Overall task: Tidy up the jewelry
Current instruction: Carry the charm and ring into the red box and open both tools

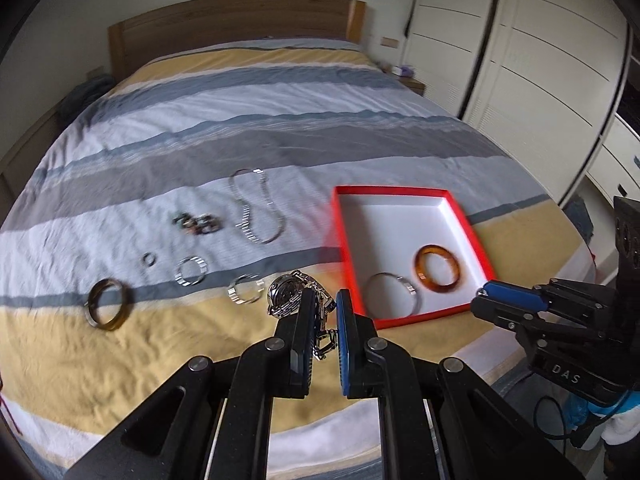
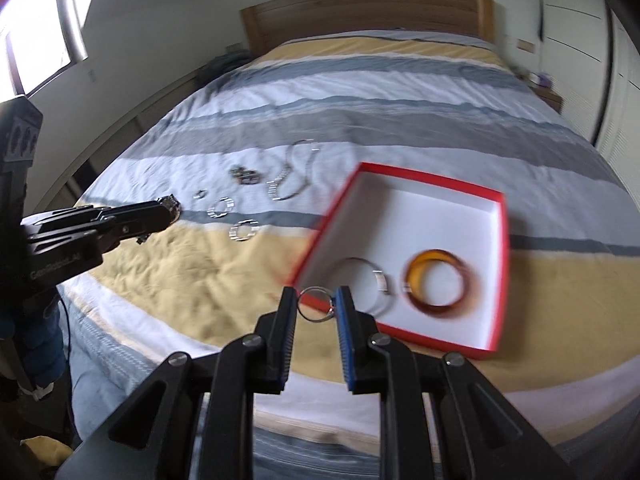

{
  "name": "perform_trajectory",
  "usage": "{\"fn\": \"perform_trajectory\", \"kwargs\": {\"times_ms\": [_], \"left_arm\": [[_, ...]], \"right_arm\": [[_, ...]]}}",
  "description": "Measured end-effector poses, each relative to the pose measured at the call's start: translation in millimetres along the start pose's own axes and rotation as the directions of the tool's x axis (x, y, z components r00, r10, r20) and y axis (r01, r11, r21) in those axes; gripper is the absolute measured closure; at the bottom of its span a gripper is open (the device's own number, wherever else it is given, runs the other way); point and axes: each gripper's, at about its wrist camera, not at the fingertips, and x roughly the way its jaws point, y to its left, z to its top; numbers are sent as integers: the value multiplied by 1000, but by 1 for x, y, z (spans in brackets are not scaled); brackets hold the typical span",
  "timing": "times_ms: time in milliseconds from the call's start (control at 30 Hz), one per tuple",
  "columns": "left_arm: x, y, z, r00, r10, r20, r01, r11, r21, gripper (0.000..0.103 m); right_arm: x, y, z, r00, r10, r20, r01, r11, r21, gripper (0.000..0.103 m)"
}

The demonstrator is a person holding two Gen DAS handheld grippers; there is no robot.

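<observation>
My left gripper (image 1: 325, 300) is shut on a silver metal watch (image 1: 284, 294), held above the bed with its bracelet hanging between the fingers. My right gripper (image 2: 316, 300) is shut on a thin silver ring (image 2: 315, 288) just in front of the near left corner of the red box (image 2: 432, 181). The box (image 1: 392, 189) has a white inside and holds an amber bangle (image 2: 440, 282) and a thin silver bangle (image 2: 370, 284). In the left wrist view the right gripper (image 1: 486, 300) hovers by the box's near right corner. The left gripper (image 2: 160, 212) shows at the left of the right wrist view.
Loose jewelry lies on the striped bedspread left of the box: a dark bangle (image 1: 108, 308), two silver bracelets (image 1: 191, 271) (image 1: 245, 294), a small ring (image 1: 149, 259), a bead cluster (image 1: 198, 222) and a silver necklace (image 1: 258, 208). A wardrobe (image 1: 540, 60) stands to the right.
</observation>
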Motion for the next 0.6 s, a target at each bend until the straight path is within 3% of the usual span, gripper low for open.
{"fn": "perform_trajectory", "kwargs": {"times_ms": [267,600], "left_arm": [[59,-51,31,996,-63,-56,67,995,77,93],[151,-75,65,986,-99,-134,113,988,105,93]], "right_arm": [[20,-59,13,999,-36,-10,36,997,64,84],[90,-118,56,996,-69,-59,74,994,77,84]]}}
